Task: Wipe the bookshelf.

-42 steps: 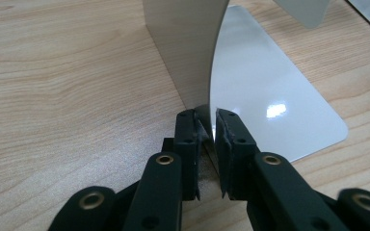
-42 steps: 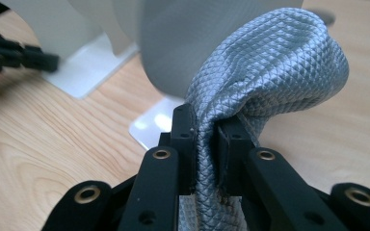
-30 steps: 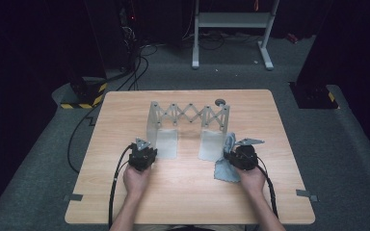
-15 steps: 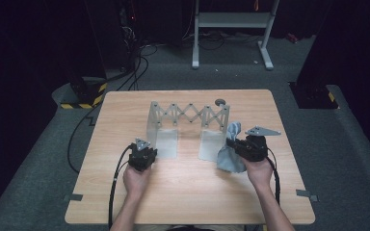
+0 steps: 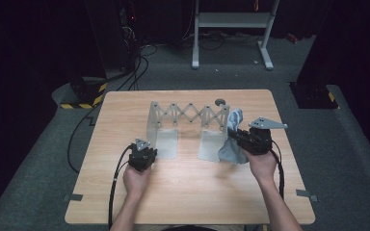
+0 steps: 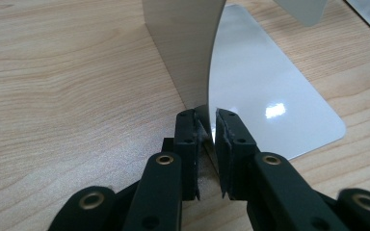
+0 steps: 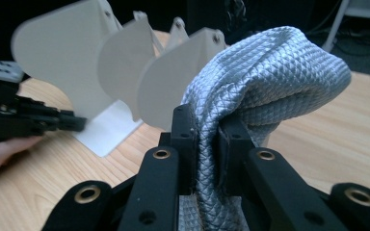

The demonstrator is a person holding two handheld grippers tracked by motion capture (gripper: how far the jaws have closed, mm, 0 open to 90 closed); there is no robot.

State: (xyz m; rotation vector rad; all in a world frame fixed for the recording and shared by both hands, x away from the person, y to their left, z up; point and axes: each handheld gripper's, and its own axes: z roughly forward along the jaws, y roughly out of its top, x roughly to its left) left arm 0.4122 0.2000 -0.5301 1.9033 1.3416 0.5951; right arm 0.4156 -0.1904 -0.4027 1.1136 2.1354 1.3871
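A white scissor-linked rack (image 5: 188, 115) stands upright at mid-table on two flat base plates. My left gripper (image 5: 151, 151) sits at the rack's left end. In the left gripper view its jaws (image 6: 207, 126) are shut on the lower edge of the upright white panel (image 6: 183, 48), beside the glossy base plate (image 6: 270, 86). My right gripper (image 5: 238, 138) hovers above the table at the rack's right end, shut on a grey quilted cloth (image 5: 230, 150) that hangs below it. In the right gripper view the cloth (image 7: 270, 72) bulges over the jaws (image 7: 206, 122), with the rack panels (image 7: 168, 82) behind.
A small dark knob (image 5: 220, 101) lies on the wooden table (image 5: 188, 192) behind the rack. On the floor beyond stand a metal frame (image 5: 231, 21), cables and a yellow-black striped block (image 5: 84, 94). Tape tabs mark the table's front corners.
My right gripper has lifted the grey cloth off the table and risen beside the rack's right end. The left gripper has stayed put on the rack.
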